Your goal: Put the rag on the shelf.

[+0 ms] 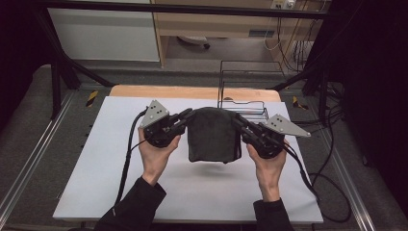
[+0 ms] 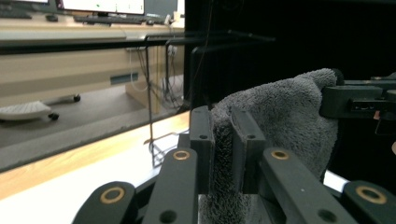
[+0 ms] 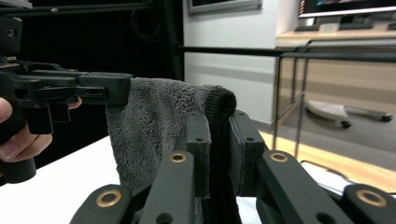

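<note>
A dark grey towel (image 1: 213, 135) hangs folded in the air above the white mat (image 1: 110, 159), held by its two top corners. My left gripper (image 1: 189, 114) is shut on the towel's left top corner; in the left gripper view the towel (image 2: 280, 121) is pinched between the jaws of my left gripper (image 2: 223, 140). My right gripper (image 1: 236, 119) is shut on the right top corner, and the towel (image 3: 154, 121) is seen from the other side, clamped by my right gripper (image 3: 218, 140). The towel's lower edge casts a shadow on the mat.
A black wire rack (image 1: 243, 89) stands at the back right of the table, just behind the towel. The wooden table edge (image 1: 144, 91) shows beyond the mat. Cables (image 1: 327, 187) trail off to the right, and one runs down the left side.
</note>
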`<action>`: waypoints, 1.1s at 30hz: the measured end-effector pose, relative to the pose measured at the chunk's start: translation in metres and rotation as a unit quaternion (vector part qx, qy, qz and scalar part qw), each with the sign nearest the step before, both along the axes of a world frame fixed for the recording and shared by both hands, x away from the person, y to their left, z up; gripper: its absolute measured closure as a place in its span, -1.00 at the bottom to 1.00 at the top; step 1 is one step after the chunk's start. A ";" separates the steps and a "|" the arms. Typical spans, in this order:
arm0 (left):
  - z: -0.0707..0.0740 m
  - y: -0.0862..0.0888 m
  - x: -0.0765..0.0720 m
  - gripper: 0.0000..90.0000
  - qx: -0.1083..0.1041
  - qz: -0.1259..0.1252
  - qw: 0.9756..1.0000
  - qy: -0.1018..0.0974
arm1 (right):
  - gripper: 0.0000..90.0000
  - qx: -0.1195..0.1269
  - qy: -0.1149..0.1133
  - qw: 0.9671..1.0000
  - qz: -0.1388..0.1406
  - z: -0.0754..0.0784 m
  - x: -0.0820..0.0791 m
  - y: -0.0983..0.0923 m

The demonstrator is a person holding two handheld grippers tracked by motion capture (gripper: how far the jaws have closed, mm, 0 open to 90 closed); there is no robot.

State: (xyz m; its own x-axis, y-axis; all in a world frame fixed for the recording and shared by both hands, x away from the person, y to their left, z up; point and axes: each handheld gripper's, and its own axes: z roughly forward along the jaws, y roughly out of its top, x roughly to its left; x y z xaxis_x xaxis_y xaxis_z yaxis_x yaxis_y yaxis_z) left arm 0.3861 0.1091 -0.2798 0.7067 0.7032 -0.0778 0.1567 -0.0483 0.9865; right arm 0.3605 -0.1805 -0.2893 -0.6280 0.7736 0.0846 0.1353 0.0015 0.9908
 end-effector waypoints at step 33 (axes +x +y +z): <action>0.064 -0.066 0.039 0.80 -0.068 -0.032 0.996 -0.054 | 0.80 0.049 -0.095 0.990 -0.094 0.058 0.010 -0.051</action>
